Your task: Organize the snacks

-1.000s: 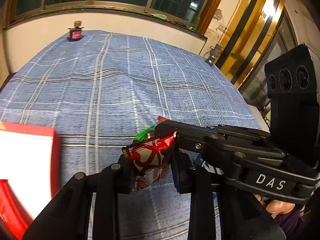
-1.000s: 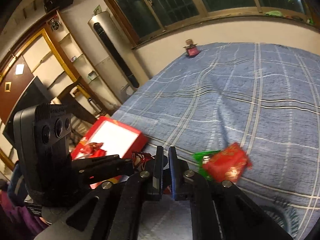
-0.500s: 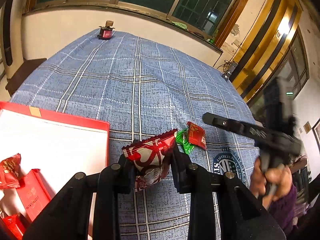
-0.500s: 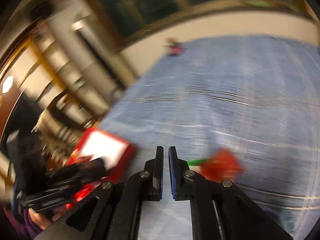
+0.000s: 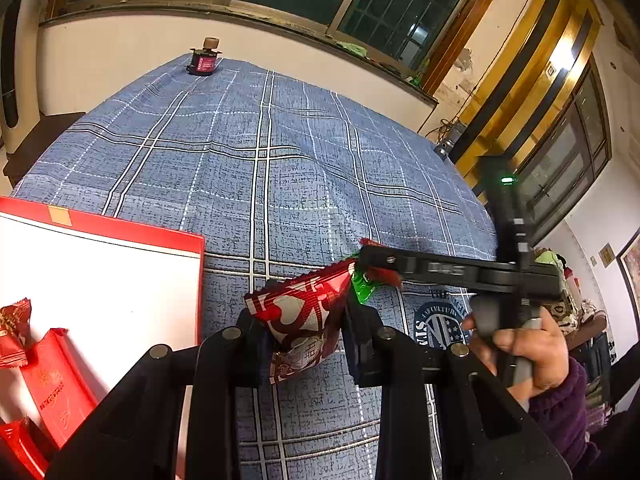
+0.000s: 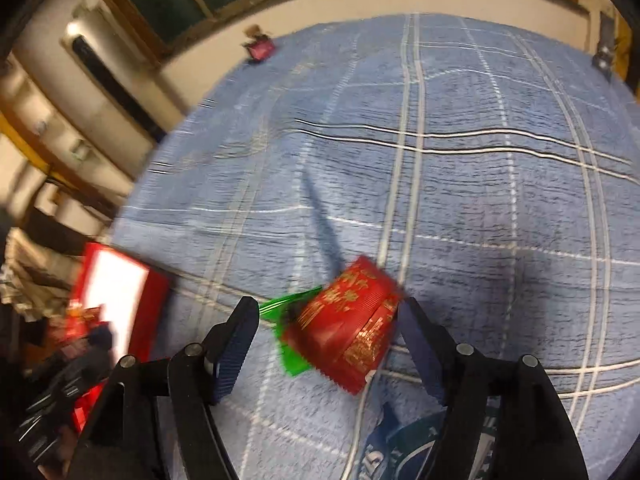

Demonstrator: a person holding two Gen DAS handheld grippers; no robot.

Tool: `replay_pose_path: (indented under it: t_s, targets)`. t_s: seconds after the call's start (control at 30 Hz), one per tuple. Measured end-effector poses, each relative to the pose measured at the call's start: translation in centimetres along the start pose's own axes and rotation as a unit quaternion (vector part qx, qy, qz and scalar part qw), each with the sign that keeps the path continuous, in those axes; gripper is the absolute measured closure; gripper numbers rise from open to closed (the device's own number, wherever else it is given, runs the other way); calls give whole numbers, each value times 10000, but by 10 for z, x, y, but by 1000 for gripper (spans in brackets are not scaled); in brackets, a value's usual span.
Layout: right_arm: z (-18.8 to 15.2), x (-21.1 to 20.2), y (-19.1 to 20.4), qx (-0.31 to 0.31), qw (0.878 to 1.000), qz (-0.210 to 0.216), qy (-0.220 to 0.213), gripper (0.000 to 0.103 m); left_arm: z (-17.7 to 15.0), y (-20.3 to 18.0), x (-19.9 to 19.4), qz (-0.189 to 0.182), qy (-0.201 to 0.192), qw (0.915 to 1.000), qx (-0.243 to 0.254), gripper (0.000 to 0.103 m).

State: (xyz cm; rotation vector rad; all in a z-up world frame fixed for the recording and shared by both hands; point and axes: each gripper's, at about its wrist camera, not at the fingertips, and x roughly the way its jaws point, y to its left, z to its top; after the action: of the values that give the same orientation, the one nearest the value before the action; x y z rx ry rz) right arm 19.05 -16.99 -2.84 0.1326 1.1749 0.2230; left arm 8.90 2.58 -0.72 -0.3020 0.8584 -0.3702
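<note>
My left gripper [image 5: 304,340] is shut on a red-and-white snack packet [image 5: 304,316], held above the blue checked cloth just right of the red box [image 5: 120,236]. In the right wrist view my right gripper [image 6: 328,344] hangs over a red packet with gold print [image 6: 348,324] that lies on a green packet [image 6: 290,360]. Its jaws are opening, with the red packet between them and the pads apart from it. The left wrist view shows the right gripper [image 5: 366,258] from the side, tips down over those same packets, a hand [image 5: 524,348] on its grip.
The red box has a white floor and holds red packets [image 5: 44,376] at its near left corner. A small dark jar [image 5: 204,60] stands at the far edge of the cloth. A round printed emblem [image 5: 436,320] marks the cloth near the right gripper.
The right gripper swung away from the left one, dropped over the red and green packets and opened its jaws. The left gripper shifted with its packet, bringing more of the red box into view.
</note>
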Motion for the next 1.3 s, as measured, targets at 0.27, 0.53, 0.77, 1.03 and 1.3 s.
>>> replay_pose_path:
  t_s: [0.27,0.53,0.77,1.03,1.3]
  targets:
    - [-11,-5,-21,457,9975,472,-272,57,-1,2,-14,-117,-68,9999,33,77]
    - [-8,-41,-9,488,9894,1251,-548,61,1,8,-36,-116,-276,9996,-3,77]
    - [-13,-61,61,-17,9755,2119,-587,61,-2,28,-69,137,-510,9985,-139,77]
    - [-28,-62,149,-608,9613,2641,-491,61,-7,64,-113,552,-851,9942,-345,77]
    - [-60,-35,213,-1054,9587,2638,-140,61,-26,104,-133,999,-893,9892,-590,77]
